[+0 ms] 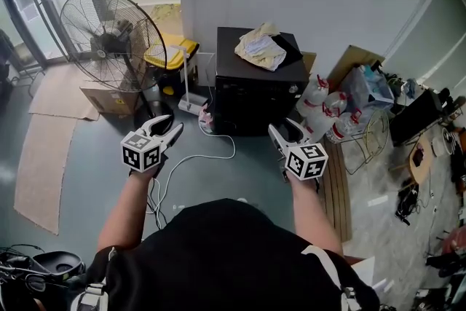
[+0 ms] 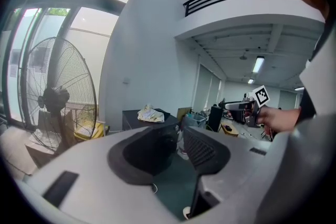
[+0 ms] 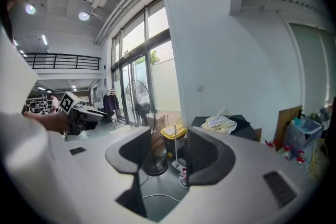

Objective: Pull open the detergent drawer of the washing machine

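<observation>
**A:** Start with the head view. Where are the tools?

**B:** The left gripper [image 1: 169, 126] sits lower left of centre and the right gripper [image 1: 282, 129] lower right of centre. Both are held out over the grey floor [image 1: 95, 156], each with its jaws spread and nothing in them.

**A:** And the washing machine?

**B:** The washing machine [image 1: 258, 87] is the black box at upper centre, against the white wall. It lies beyond both grippers and apart from them. A crumpled cloth [image 1: 261, 47] lies on its top. I cannot pick out the detergent drawer on its front. A standing fan [image 1: 109, 29] is at upper left with a yellow bin [image 1: 171, 53] beside it. Clear bottles [image 1: 324, 109] stand just right of the machine, and a white cable [image 1: 218, 149] trails on the floor in front.

**A:** The left gripper view?

**B:** The jaws stand wide apart at lower centre, with only floor and the machine's dark side showing through the gap. The machine and its cloth sit mid-frame just above the jaws. The other gripper shows at the right edge.

**A:** The right gripper view?

**B:** The jaws are again parted and empty. The gap frames the fan's base, the bin and the cable. The machine sits right of centre, beyond the right-hand jaw.
</observation>
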